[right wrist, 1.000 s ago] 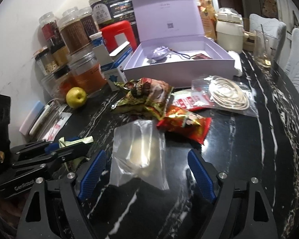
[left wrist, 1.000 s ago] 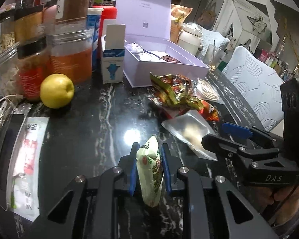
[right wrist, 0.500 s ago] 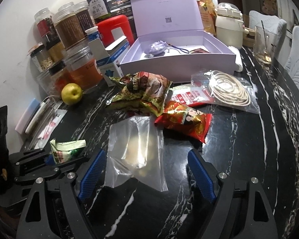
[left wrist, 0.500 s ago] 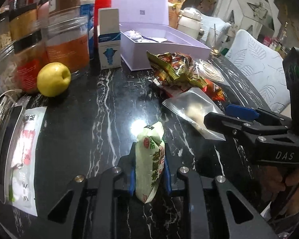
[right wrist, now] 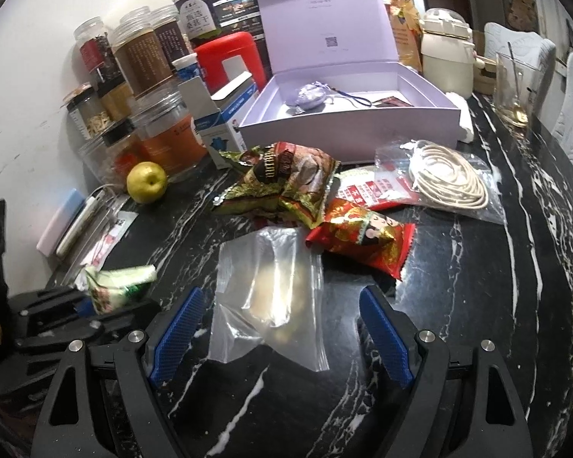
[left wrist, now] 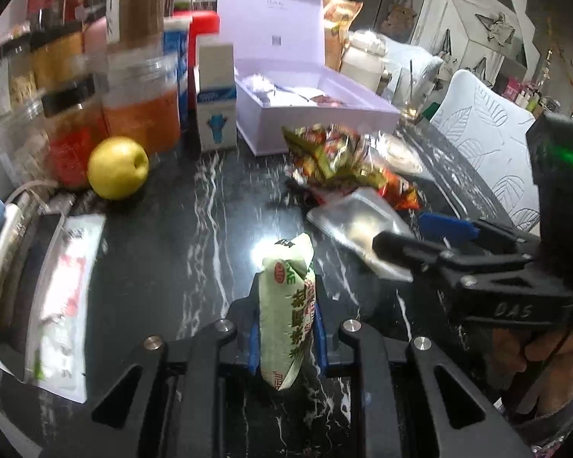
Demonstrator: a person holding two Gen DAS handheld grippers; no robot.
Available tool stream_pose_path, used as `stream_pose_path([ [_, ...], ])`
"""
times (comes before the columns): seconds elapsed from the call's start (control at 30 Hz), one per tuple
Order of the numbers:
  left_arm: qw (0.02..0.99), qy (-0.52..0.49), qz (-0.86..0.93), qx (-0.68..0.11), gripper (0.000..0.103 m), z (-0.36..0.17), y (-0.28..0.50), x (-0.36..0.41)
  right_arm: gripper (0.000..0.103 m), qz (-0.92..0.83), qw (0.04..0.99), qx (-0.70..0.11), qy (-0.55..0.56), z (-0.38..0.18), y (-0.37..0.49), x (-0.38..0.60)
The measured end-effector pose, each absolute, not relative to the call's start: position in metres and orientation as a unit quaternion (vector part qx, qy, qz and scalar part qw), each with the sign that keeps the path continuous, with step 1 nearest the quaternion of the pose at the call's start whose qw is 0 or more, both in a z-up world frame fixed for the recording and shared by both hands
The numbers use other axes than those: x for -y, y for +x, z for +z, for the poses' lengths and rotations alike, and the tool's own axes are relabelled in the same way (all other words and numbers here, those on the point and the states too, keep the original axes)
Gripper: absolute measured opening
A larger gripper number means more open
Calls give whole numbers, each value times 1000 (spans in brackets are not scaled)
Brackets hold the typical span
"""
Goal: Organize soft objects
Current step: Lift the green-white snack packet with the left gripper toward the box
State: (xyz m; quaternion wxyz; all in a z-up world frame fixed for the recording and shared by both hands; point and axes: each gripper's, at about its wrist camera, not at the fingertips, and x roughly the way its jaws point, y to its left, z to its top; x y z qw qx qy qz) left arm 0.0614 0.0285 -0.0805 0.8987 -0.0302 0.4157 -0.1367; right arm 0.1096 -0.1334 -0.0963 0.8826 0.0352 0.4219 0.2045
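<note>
The left gripper is pinching a small green-and-white packet between its blue pads, jaws nearly together, the packet standing upright and rising above the fingertips. The right gripper is holding its jaws wide apart with nothing pressed between them; its ribbed blue pads are sitting on either side of a clear zip bag that is lying flat on the black marble table, and neither pad is touching the bag. Something pale is showing through the plastic, too blurred to name. Just beyond the bag, a red snack packet is resting against a crumpled green-and-gold snack bag, with a bag of coiled white cord lying to their right. Behind these, an open lilac box is standing with its lid raised and a small pale pouch lying inside. To the left, a yellow-green apple is sitting in front of a cluster of jars against the wall. In the left wrist view, the right gripper is reaching in from the right edge, a hand gripping its handle
</note>
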Motion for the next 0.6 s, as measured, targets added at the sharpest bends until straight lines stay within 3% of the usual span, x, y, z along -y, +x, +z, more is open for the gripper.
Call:
stream_pose_path([
  [0.6,909,-43,-136,-393,21,-65,83,-28,85,127,899,-416,50,-88,133,159],
])
